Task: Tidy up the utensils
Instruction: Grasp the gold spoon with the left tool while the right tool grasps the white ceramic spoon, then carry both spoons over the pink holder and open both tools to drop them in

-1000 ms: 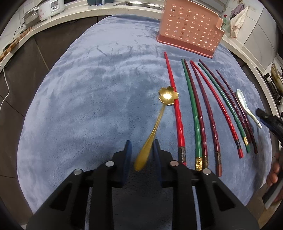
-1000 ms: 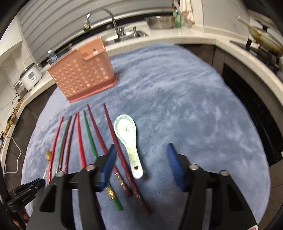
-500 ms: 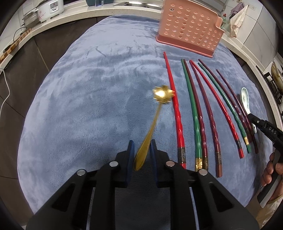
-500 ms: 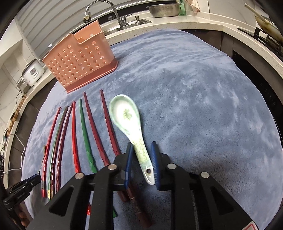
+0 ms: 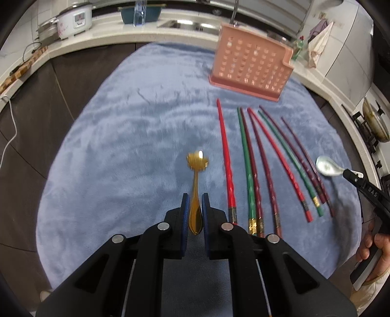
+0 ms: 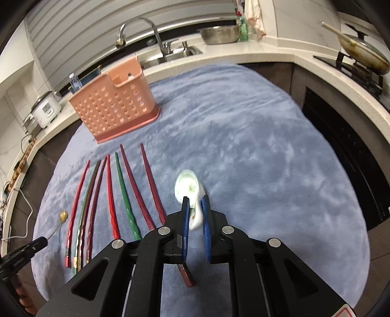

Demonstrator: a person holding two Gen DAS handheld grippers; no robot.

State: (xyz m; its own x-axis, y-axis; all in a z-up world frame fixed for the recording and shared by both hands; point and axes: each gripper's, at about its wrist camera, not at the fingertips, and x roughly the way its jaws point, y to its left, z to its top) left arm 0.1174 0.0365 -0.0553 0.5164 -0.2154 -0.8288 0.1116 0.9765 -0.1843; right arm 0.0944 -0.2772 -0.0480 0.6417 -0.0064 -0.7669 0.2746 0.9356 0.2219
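My left gripper (image 5: pixel 195 197) is shut on the handle of a gold flower-bowled spoon (image 5: pixel 197 168), held above the blue cloth. My right gripper (image 6: pixel 195 202) is shut on the handle of a white ceramic spoon (image 6: pixel 189 187), lifted off the cloth; it also shows in the left wrist view (image 5: pixel 327 165). Several red, green and maroon chopsticks (image 5: pixel 253 165) lie side by side on the cloth between the two grippers. A pink perforated utensil holder (image 5: pixel 251 65) stands upright beyond their tips; it also shows in the right wrist view (image 6: pixel 114 109).
The blue fleece cloth (image 5: pixel 126 146) covers a dark table. A counter with a sink and faucet (image 6: pixel 156 36), a rice cooker (image 5: pixel 73 19) and a metal bowl (image 6: pixel 219 34) runs behind. A stove with a pan (image 6: pixel 363 56) is at the right.
Both grippers closed on their spoons and lifted them off the cloth. The gold spoon swung straight in line with the left fingers; the ceramic spoon rose and tilted.
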